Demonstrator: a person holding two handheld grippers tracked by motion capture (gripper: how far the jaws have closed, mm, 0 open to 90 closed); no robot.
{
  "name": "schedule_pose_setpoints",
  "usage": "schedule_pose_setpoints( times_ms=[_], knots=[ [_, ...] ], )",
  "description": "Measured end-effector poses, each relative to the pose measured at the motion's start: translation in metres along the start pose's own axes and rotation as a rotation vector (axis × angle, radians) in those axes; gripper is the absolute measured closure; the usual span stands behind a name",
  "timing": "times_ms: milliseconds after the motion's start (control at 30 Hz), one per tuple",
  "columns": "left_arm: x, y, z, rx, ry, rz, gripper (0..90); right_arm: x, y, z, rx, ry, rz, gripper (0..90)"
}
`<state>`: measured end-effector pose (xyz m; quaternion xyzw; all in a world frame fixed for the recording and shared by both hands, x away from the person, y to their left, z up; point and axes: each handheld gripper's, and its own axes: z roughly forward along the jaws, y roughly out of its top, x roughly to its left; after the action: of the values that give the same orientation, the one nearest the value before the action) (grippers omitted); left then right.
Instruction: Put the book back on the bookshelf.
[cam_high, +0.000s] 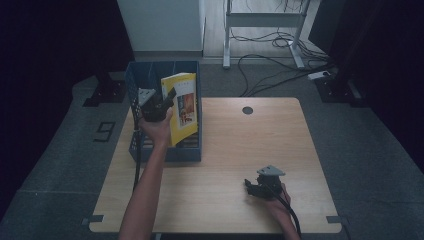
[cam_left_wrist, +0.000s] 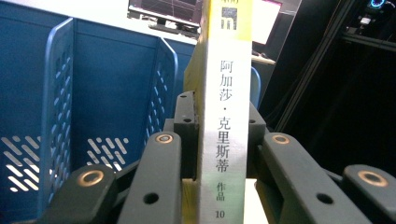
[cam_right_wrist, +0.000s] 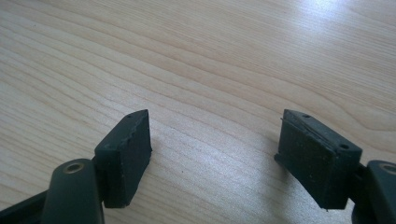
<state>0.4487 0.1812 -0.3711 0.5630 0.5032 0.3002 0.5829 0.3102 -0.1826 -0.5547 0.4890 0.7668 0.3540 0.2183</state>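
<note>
My left gripper (cam_high: 161, 104) is shut on a yellow book (cam_high: 182, 107) and holds it upright over the blue crate (cam_high: 152, 71) at the table's back left. In the left gripper view the book's grey spine (cam_left_wrist: 225, 126) with printed characters stands clamped between the two black jaws, with the crate's perforated dividers (cam_left_wrist: 58, 107) behind it on the left. My right gripper (cam_high: 256, 187) rests low over the wooden table (cam_high: 235, 145) near the front right. It stands open, and its pads (cam_right_wrist: 128, 151) have only bare wood between them.
The crate has several slots and some books lying low inside it (cam_high: 187, 142). A round cable hole (cam_high: 247, 110) sits at the table's far edge. Cables (cam_high: 270, 65) and a desk frame (cam_high: 227, 35) lie on the floor beyond the table.
</note>
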Motion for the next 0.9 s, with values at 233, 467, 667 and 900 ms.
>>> schedule_pose_setpoints(
  times_ms=[233,467,667,900],
  knots=[
    [0.000,-0.007,0.011,0.011,0.005,-0.002,75.3,0.000,0.000,0.000,0.001,0.000,0.001,24.7],
    [-0.004,-0.014,0.019,0.021,0.011,0.008,75.3,0.000,0.000,0.000,0.000,0.000,0.001,24.7],
    [-0.005,-0.016,0.024,0.019,0.026,0.012,75.3,0.000,-0.001,-0.001,0.000,-0.001,0.003,24.7],
    [-0.004,-0.021,0.031,0.022,0.034,0.009,75.3,0.000,-0.001,-0.001,0.000,0.000,0.003,24.7]
  ],
)
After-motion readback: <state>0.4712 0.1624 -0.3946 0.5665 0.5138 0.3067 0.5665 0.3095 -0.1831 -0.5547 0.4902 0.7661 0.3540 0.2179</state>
